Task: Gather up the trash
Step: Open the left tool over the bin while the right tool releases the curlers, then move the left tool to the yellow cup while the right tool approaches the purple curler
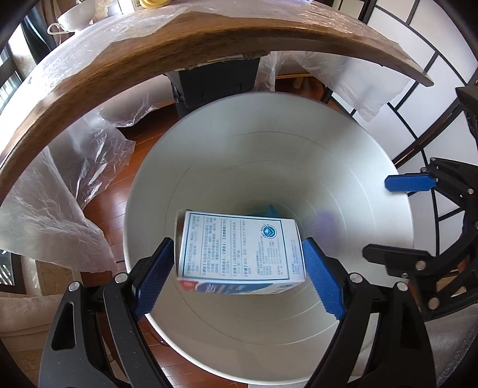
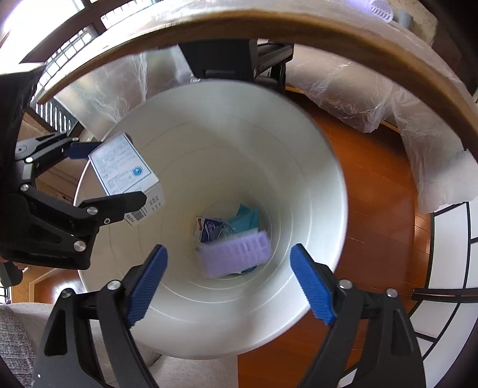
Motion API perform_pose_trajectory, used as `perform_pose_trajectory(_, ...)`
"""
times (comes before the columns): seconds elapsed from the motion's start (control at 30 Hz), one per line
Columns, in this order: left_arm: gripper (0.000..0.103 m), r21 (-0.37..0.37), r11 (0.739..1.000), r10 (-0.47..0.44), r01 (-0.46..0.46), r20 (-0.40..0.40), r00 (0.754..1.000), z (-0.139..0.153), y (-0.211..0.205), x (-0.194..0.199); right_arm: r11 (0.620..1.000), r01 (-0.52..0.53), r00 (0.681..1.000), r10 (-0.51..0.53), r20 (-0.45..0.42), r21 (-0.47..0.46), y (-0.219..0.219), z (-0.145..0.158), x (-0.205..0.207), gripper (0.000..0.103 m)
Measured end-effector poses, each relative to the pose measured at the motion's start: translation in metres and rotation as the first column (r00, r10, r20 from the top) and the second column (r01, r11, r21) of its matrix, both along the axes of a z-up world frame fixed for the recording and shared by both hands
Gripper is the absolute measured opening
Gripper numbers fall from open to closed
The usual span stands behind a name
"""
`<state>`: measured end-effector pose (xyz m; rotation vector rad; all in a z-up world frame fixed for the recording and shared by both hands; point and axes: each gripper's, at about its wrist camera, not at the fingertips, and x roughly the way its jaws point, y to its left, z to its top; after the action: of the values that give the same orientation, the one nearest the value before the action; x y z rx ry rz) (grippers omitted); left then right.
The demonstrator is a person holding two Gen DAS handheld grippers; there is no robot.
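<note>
A white bin (image 1: 143,185) (image 2: 322,167) stands on the floor under both grippers. My left gripper (image 1: 239,238) (image 2: 116,171) hangs over it, open. A white-and-blue printed box (image 1: 239,244) (image 2: 122,164) sits tilted between its blue pads (image 1: 155,274), with a slim gap on each side. My right gripper (image 2: 228,247) (image 1: 377,216) is open and holds nothing. Below it, a blurred purple box (image 2: 236,253) lies at the bin's bottom on a blue-and-white wrapper (image 2: 209,229) and a teal packet (image 2: 248,218).
A wooden table edge (image 1: 119,62) (image 2: 373,44) wrapped in clear plastic film arcs above the bin. Its black base (image 1: 218,80) stands behind the bin. A white teacup (image 1: 74,18) sits on the table. A black-lattice screen (image 1: 418,119) stands to the right.
</note>
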<state>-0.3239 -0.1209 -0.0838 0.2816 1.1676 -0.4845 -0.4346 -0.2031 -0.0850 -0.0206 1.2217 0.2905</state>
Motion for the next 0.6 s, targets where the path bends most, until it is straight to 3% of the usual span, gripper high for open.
perform_pose_trajectory(0.23, 0.087, -0.046, 0.998, 0.044, -0.042, 0.043, 0.998, 0.029, 0.016, -0.005, 0.999, 0.044, 0.995, -0.043, 0.089, -0.008, -0.015, 0.036, -0.011, 0.087)
perform_pose_trajectory(0.37, 0.087, -0.102, 0.994, 0.058, -0.044, 0.134, 0.989, 0.075, 0.021, -0.011, 0.997, 0.082, 0.973, -0.082, 0.218, 0.008, -0.027, 0.086, -0.017, 0.089)
perform_pose_trajectory(0.43, 0.101, -0.127, 0.991, 0.076, -0.049, 0.217, 0.973, 0.103, 0.022, -0.012, 0.995, 0.103, 0.942, -0.099, 0.320, 0.004, -0.033, 0.114, -0.019, 0.098)
perform_pose_trajectory(0.53, 0.102, -0.187, 0.980, 0.135, -0.069, 0.369, 0.919, 0.144, 0.022, -0.013, 0.987, 0.162, 0.842, -0.127, 0.524, -0.022, -0.039, 0.162, -0.022, 0.099)
perform_pose_trajectory(0.6, 0.102, -0.224, 0.970, 0.177, -0.090, 0.402, 0.899, 0.162, 0.020, -0.004, 0.982, 0.185, 0.782, -0.135, 0.608, -0.021, -0.042, 0.184, -0.018, 0.099)
